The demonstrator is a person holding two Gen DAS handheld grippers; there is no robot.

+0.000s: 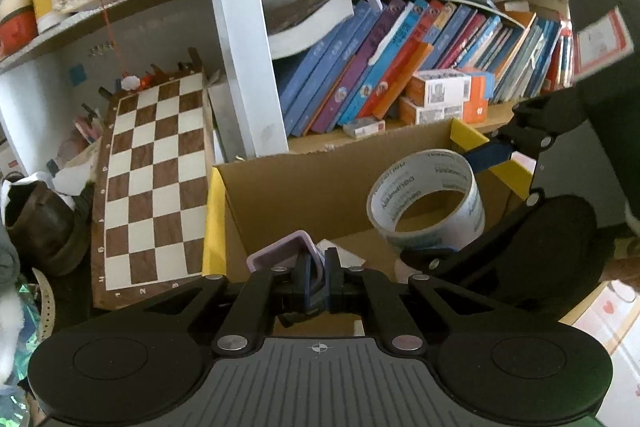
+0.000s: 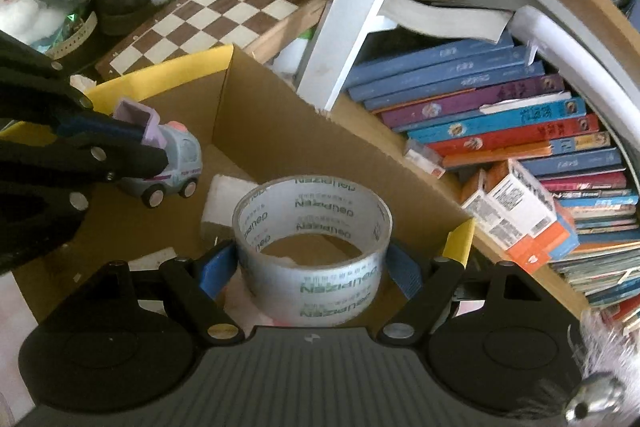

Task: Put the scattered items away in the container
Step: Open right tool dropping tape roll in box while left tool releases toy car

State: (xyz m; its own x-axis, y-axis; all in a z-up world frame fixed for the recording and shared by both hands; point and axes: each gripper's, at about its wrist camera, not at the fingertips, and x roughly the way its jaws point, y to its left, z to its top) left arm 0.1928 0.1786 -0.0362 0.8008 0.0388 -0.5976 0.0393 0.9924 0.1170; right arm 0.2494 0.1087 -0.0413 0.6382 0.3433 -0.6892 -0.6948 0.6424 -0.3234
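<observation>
Clear tape roll (image 2: 312, 247), green lettering, clamped; toy car (image 2: 172, 163) lilac-topped.

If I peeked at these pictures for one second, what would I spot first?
First, the big roll of tape, gripped from both sides by the right gripper over the open cardboard box. Next, the little toy car that the left gripper holds by its purple top above the same box. Behind the box, a brown-and-white chessboard leans by a shelf of colourful books.
</observation>
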